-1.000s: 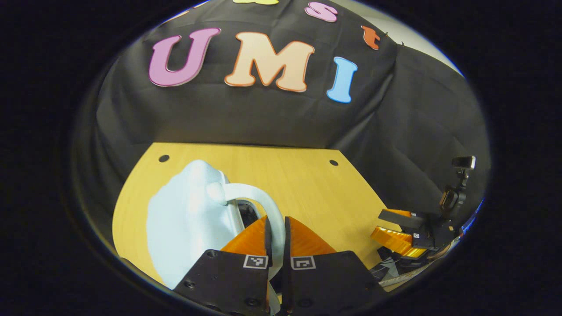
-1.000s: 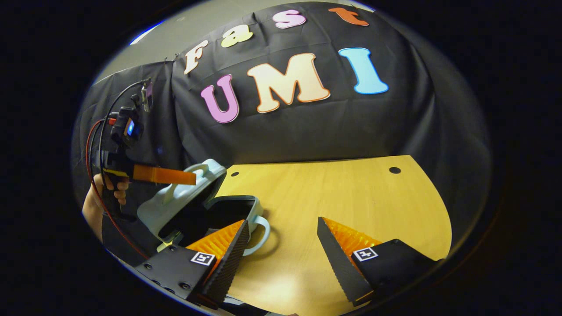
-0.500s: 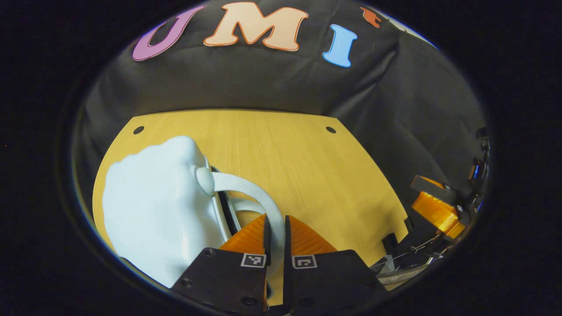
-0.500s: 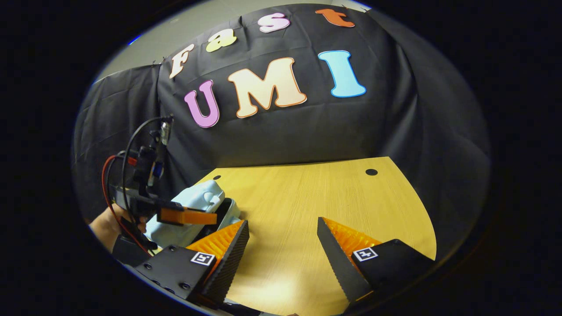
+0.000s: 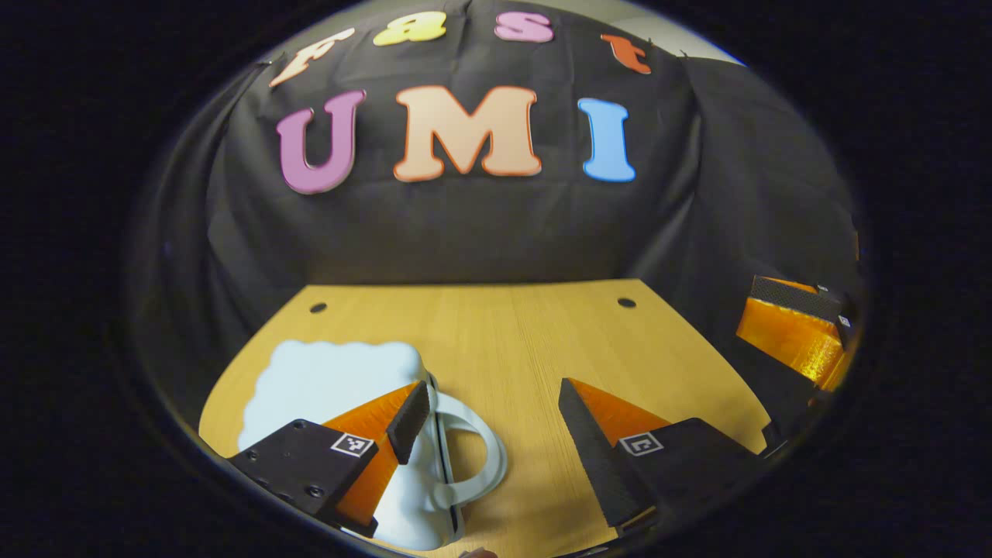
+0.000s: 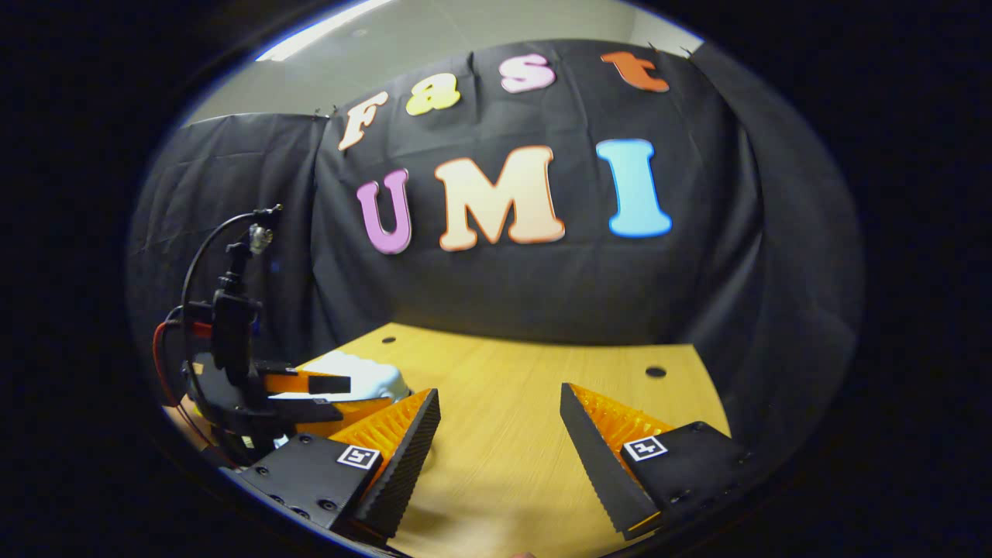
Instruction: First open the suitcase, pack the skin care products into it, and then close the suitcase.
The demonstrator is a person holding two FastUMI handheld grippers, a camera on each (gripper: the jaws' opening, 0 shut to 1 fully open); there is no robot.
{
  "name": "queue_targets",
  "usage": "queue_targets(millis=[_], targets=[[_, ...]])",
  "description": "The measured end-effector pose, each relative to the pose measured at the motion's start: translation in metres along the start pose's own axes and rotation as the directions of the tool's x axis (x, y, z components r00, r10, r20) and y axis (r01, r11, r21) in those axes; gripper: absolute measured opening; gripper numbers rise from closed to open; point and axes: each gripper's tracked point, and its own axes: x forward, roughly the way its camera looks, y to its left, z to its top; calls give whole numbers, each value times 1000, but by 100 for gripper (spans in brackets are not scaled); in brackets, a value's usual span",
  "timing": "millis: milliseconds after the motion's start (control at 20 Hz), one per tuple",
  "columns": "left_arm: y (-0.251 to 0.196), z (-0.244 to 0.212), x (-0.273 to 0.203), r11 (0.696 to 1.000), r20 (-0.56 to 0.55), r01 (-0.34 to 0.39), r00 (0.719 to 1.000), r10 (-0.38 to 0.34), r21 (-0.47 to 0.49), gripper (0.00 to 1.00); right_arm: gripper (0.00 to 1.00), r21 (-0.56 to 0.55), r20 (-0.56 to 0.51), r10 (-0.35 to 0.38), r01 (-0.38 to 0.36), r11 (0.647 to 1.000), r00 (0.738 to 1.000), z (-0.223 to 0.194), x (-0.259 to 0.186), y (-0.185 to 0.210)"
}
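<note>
- The suitcase (image 5: pixel 325 387), pale blue with a scalloped outline and a looped handle (image 5: pixel 473 457), is seen lying flat and closed on the wooden table (image 5: pixel 527 341).
- The left gripper (image 5: pixel 488 418) is held spread just above it, gripping nothing.
- The right gripper (image 6: pixel 500 422) is likewise spread, over bare table.

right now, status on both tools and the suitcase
Left tool open, off the handle. Right tool open, empty, over bare table. Suitcase lying closed on the table. Nothing in the way.

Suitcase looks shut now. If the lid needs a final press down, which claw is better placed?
Left, probably. The left claw hangs open right over the suitcase and its handle. The right claw is open over bare table, off to the side.
</note>
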Motion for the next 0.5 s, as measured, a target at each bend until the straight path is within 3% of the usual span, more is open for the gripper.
queue_targets(millis=[150, 250, 300, 500], targets=[[0, 39, -24, 997, 113, -44, 993, 37, 60, 98, 94, -16, 152, 4, -2, 1000, 988, 59, -3, 18], [1, 61, -36, 996, 167, -41, 986, 28, 76, 98, 97, -16, 244, -8, 13, 1000, 970, 90, -8, 26], [5, 71, -40, 996, 193, -40, 981, 24, 76, 97, 94, -9, 282, -19, 23, 1000, 959, 102, -11, 32], [20, 92, -54, 996, 245, -32, 969, 11, 81, 97, 97, 13, 389, -52, 51, 999, 920, 134, -25, 58]])
